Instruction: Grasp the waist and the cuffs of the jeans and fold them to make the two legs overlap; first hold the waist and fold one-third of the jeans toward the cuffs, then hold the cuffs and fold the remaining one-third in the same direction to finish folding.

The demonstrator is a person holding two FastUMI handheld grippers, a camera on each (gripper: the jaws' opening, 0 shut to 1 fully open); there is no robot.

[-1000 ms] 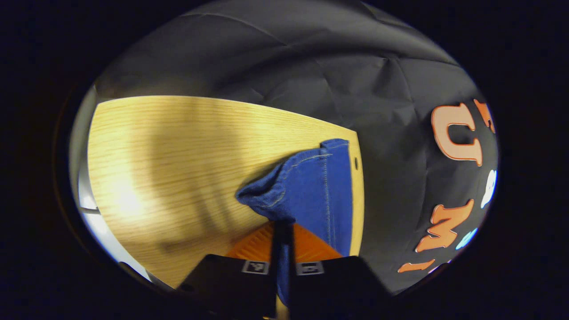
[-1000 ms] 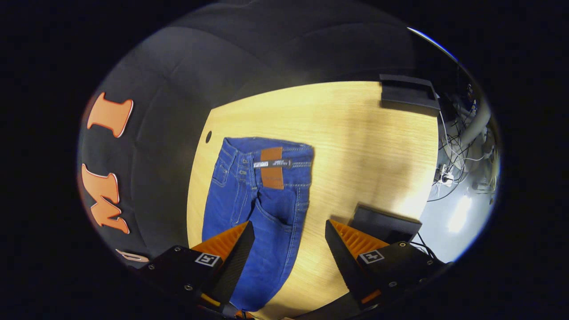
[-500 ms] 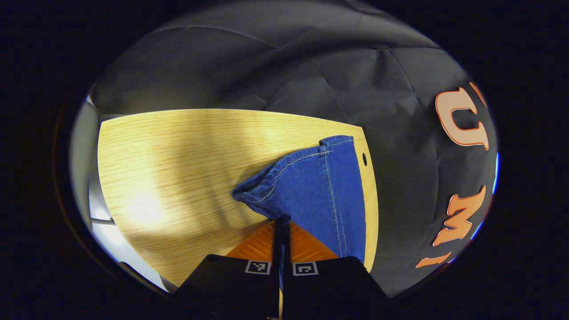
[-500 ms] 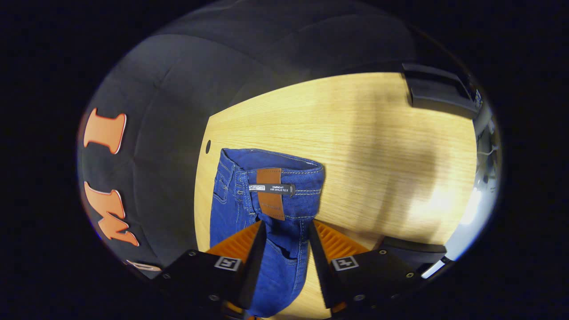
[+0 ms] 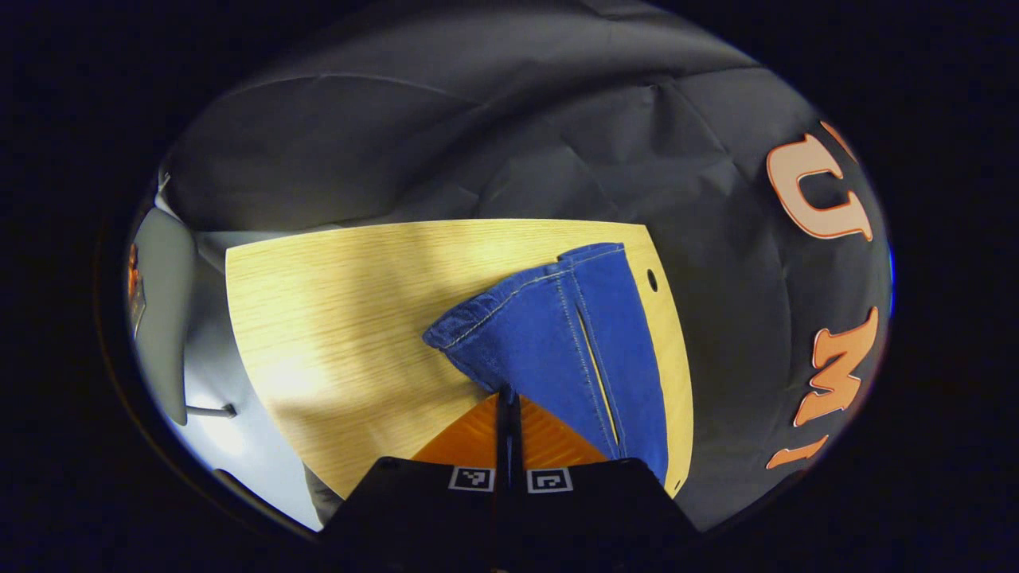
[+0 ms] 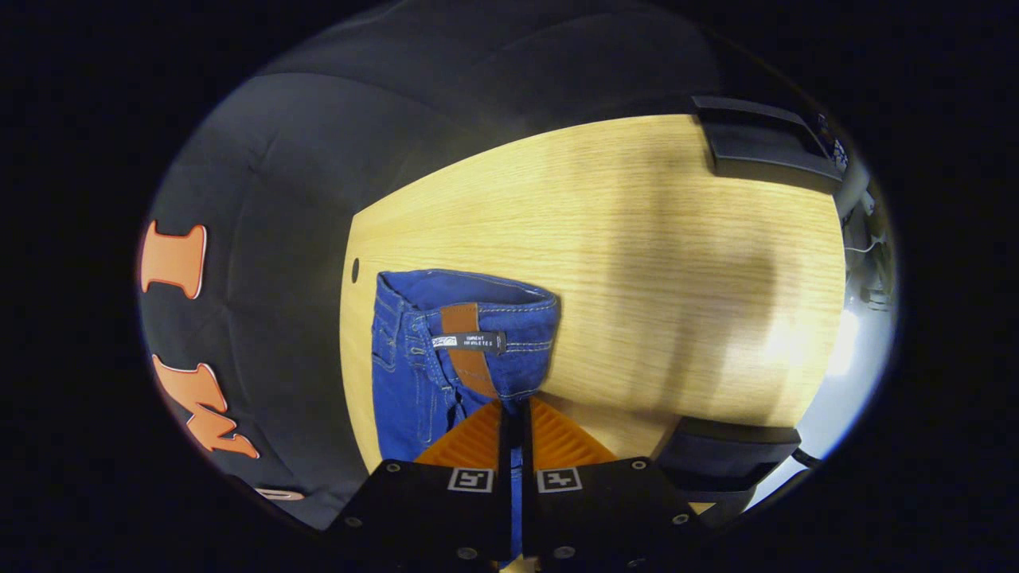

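In the left gripper view, the left claw (image 5: pixel 507 398) at bottom centre stays clamped on the cuffs (image 5: pixel 509 306) of the jeans (image 5: pixel 573 350), lying right of centre on the table (image 5: pixel 342 318). The right claw (image 6: pixel 513 410), open a second ago, has now closed on denim below the waist (image 6: pixel 470 310), left of centre, so both ends are probably held for overlapping the legs. Black blocks (image 6: pixel 764 147) sit well clear, upper and lower right.

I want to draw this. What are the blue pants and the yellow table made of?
The blue pants look like denim: matte, woven cloth with pale stitched seams, plus a brown patch at the waist that may be leather. The table looks like light wood with fine grain lines and a soft sheen, though it could be a wood-look laminate.
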